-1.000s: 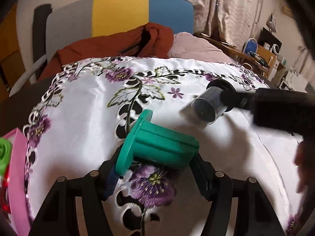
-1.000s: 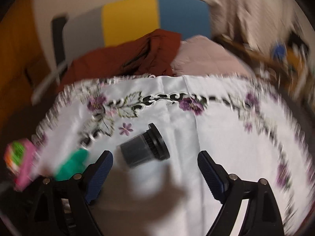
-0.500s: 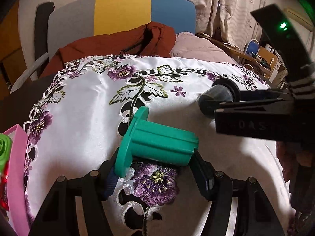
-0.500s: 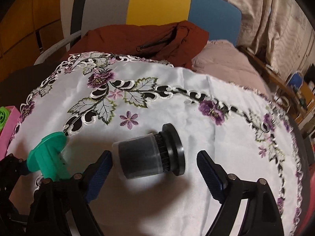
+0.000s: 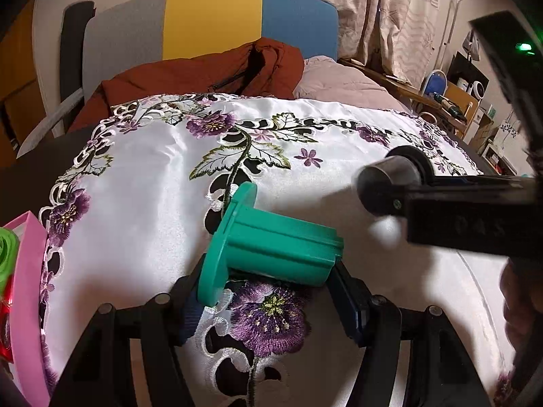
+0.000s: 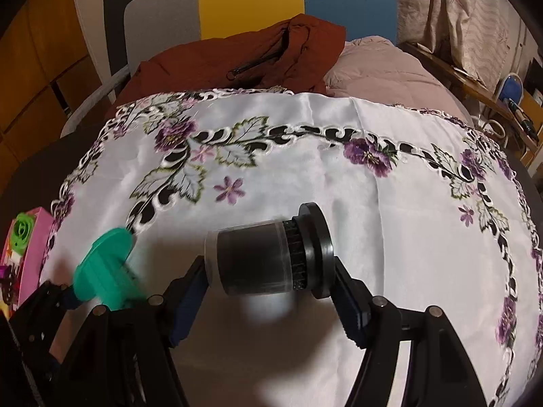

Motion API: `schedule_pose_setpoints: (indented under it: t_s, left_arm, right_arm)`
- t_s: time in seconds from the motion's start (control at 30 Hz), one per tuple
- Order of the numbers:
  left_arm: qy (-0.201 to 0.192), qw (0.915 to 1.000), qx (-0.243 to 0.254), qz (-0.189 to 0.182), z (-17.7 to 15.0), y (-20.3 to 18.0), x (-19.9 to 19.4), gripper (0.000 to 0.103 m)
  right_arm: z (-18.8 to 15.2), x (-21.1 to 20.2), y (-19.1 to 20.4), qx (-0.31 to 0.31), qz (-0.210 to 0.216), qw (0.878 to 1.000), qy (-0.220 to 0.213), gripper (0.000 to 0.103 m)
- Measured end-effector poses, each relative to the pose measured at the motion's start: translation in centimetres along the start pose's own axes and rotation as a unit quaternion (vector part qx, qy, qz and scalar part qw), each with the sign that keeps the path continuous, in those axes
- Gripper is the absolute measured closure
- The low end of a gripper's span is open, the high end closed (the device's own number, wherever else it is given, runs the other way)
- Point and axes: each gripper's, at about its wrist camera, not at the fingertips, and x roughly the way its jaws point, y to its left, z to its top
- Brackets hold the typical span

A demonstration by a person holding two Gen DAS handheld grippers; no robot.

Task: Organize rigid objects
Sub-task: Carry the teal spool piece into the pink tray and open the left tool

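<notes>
- The left hand-held gripper (image 5: 268,291) pinches the green spool (image 5: 271,247) crosswise: flange against its left pad, plain end against its right.
- The right hand-held gripper (image 6: 269,283) has just been drawing its jaws in; the black flanged cylinder (image 6: 271,254) lies sideways between them, both pads against its ends — gripped.
- Both pieces sit low over the embroidered white cloth (image 6: 305,176) on the bench, the spool just left of the right hand-held gripper.
- Ahead of both grippers the cloth is bare up to its lace border — open room there.
- Past that far edge lie a rust-red jacket (image 6: 244,54) and a chair back (image 6: 251,0).
- At the cloth's left edge, left of the left hand-held gripper, stands a pink box (image 5: 29,305) holding a green piece (image 5: 6,261).
</notes>
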Motion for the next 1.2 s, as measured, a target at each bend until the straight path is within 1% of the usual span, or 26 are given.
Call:
schedule_pose_setpoints:
  t_s: [0.13, 0.2, 0.33, 0.37, 0.4, 0.5, 0.53, 0.57, 0.67, 0.7, 0.77, 0.87, 0.93, 1.0, 1.07, 1.13, 1.2]
  left_arm:
    - [0.0, 1.0, -0.004, -0.002, 0.0, 0.2, 0.0, 0.036]
    - [0.001, 1.0, -0.005, -0.002, 0.0, 0.2, 0.0, 0.036]
    - [0.001, 1.0, -0.006, -0.003, 0.0, 0.2, 0.0, 0.037]
    - [0.001, 1.0, -0.009, -0.003, 0.0, 0.3, -0.1, 0.037]
    - [0.0, 0.9998, -0.018, -0.004, 0.1, 0.6, -0.2, 0.041]
    - [0.002, 0.999, -0.043, -0.014, 0.4, 1.6, -0.8, 0.043]
    - [-0.001, 0.999, -0.044, -0.006, 0.3, 1.7, -1.2, 0.043]
    - [-0.004, 0.9991, -0.043, -0.002, 0.3, 1.7, -1.6, 0.043]
    - [-0.014, 0.999, -0.042, -0.011, 0.3, 1.6, -3.1, 0.044]
    - [-0.016, 0.9989, -0.041, -0.013, 0.3, 1.5, -3.4, 0.05]
    - [-0.021, 0.9989, -0.038, -0.016, 0.3, 1.2, -4.1, 0.054]
    - [-0.019, 0.9995, -0.019, -0.015, -0.1, 0.5, -4.6, 0.054]
    - [-0.016, 0.9995, -0.019, -0.017, -0.4, 0.6, -4.5, 0.054]
    - [-0.006, 0.9995, -0.026, -0.018, -0.8, 0.9, -4.1, 0.052]
    - [-0.003, 0.9995, -0.031, -0.009, -1.0, 1.2, -3.9, 0.05]
    - [0.004, 0.9991, -0.042, -0.008, -1.1, 1.6, -3.6, 0.044]
    - [0.006, 0.9981, -0.061, -0.011, -1.0, 2.2, -3.5, 0.032]
  right_arm:
    - [-1.1, -1.3, 0.1, 0.022, -0.011, 1.0, 0.004, 0.033]
    - [-1.7, -2.2, 0.1, 0.035, -0.014, 0.999, 0.0, 0.033]
    - [-2.7, -3.7, 0.7, 0.041, -0.025, 0.999, -0.013, 0.033]
    - [-2.9, -3.9, 0.9, 0.04, -0.026, 0.999, -0.014, 0.033]
    - [-3.0, -4.0, 1.1, 0.037, -0.026, 0.999, -0.014, 0.033]
    - [-2.9, -3.8, 1.3, 0.029, -0.033, 0.999, -0.014, 0.033]
    - [-2.8, -3.7, 1.3, 0.027, -0.038, 0.999, -0.015, 0.033]
    - [-2.8, -3.7, 1.3, 0.027, -0.04, 0.999, -0.016, 0.033]
    - [-2.7, -3.7, 1.1, 0.031, -0.037, 0.999, -0.02, 0.033]
    - [-2.7, -3.7, 1.1, 0.03, -0.036, 0.999, -0.02, 0.033]
    - [-2.7, -3.7, 1.1, 0.03, -0.034, 0.999, -0.018, 0.033]
    - [-2.8, -3.6, 1.1, 0.032, -0.028, 0.999, -0.015, 0.033]
    - [-2.8, -3.5, 1.1, 0.033, -0.029, 0.999, -0.013, 0.033]
    - [-2.9, -3.6, 1.0, 0.035, -0.03, 0.999, -0.014, 0.033]
    - [-2.9, -3.5, 0.9, 0.038, -0.029, 0.999, -0.012, 0.033]
    - [-2.9, -3.4, 0.9, 0.04, -0.029, 0.999, -0.009, 0.033]
    - [-2.9, -3.3, 0.8, 0.043, -0.024, 0.999, -0.005, 0.033]
